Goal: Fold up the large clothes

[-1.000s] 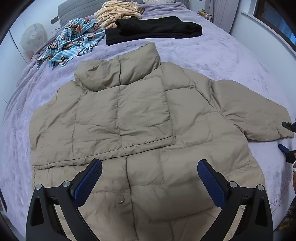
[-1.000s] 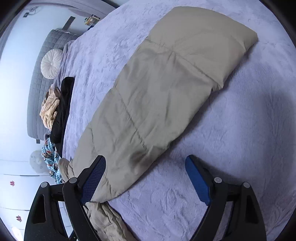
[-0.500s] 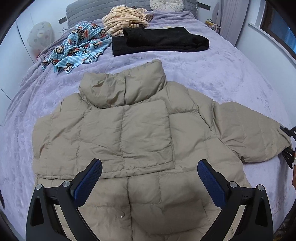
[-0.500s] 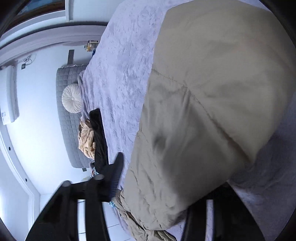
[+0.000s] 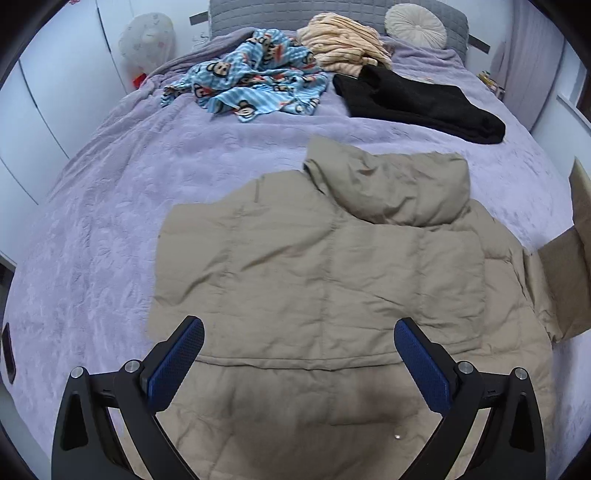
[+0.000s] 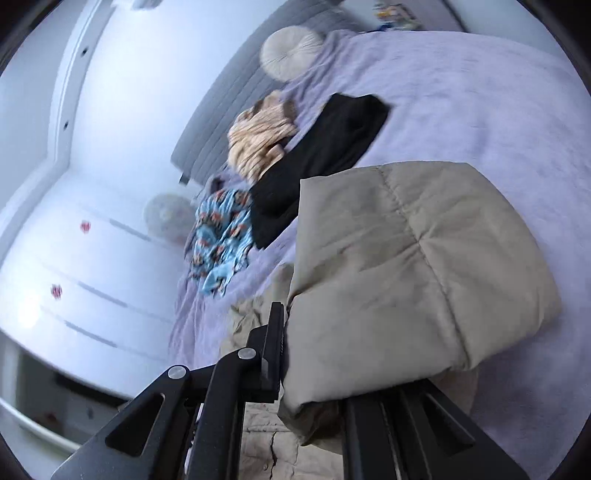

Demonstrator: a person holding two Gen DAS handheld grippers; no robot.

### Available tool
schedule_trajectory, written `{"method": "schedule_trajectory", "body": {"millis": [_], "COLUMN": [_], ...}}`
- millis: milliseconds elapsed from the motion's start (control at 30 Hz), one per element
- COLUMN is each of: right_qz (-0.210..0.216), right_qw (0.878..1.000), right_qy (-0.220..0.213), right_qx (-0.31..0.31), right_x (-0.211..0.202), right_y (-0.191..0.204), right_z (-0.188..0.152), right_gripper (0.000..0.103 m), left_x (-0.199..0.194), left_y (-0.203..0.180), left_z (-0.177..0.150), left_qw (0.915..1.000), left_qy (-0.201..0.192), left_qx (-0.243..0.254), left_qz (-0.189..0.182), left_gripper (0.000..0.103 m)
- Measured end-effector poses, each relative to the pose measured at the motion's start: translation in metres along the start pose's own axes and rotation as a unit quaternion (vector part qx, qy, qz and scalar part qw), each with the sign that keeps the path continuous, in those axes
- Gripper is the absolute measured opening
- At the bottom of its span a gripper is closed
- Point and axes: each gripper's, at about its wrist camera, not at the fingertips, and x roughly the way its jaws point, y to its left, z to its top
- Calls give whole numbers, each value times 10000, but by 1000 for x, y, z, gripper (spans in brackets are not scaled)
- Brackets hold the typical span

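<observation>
Covering nearly everything in both views, the bed wears a lilac plush spread, its near edge cut off by the frame. On it lies the tan puffer jacket, collar toward the headboard, one sleeve already folded flat across the body. Its hem runs out of the bottom of the left wrist view, partly behind the left tool, whose blue-padded jaws stand wide apart with nothing between them, above the jacket's lower front.

The other sleeve is raised off the spread and pinched by the right tool; its jaws have just been closing and now clamp the sleeve's cuff end, which hides the far finger's pad and most of the jacket's body in that view. The same sleeve appears only as a cut-off tan slab at the right border of the left wrist view.

Farther up the bed sit a black garment, a blue monkey-print cloth, a crumpled peach striped garment, and a round pleated cushion.

No writing is legible; the right wrist view is motion-blurred.
</observation>
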Motion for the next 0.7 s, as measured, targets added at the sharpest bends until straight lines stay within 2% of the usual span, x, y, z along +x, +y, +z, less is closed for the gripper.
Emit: {"method": "schedule_trajectory", "body": {"millis": [100,200,267,333,467,567,600,633,667,700], "right_qz": [-68,-377,-638,-866,-1042,-1091,-1097,-1064,-974,-837], "right_qw": [9926,9765,9689,9659,9689,9691,9684,9678,9700,9753], "right_qy": [621,1277,1685,1965,2061,2099,2140,2203,2177,2014], "right_qx": [-1045,-1697,-1695,-1445,-889,-703,-659,-587,-476,-357], "right_x": [69,135,176,201,210,210,209,206,198,188], "right_y": [75,115,114,98,66,58,57,59,60,62], "right_z": [-31,-81,-109,-130,-154,-155,-155,-154,-152,-148], "right_gripper": [10,10,10,10,10,12,17,36,65,77], "left_x": [7,23,33,41,53,62,64,65,66,65], "left_y": [27,45,53,58,62,57,55,54,53,53], "left_z": [4,2,-1,-5,-8,-10,-10,-9,-9,-8], "left_qw": [9999,9996,9994,9993,9992,9993,9993,9993,9992,9991], "left_qy": [-38,39,139,207,330,351,347,341,326,297], "left_qx": [-107,-204,-253,-268,-236,-148,-138,-151,-182,-228], "left_qz": [115,180,195,171,29,-5,-10,-55,-116,-185], "left_gripper": [103,103,103,103,103,103,103,103,103,103]}}
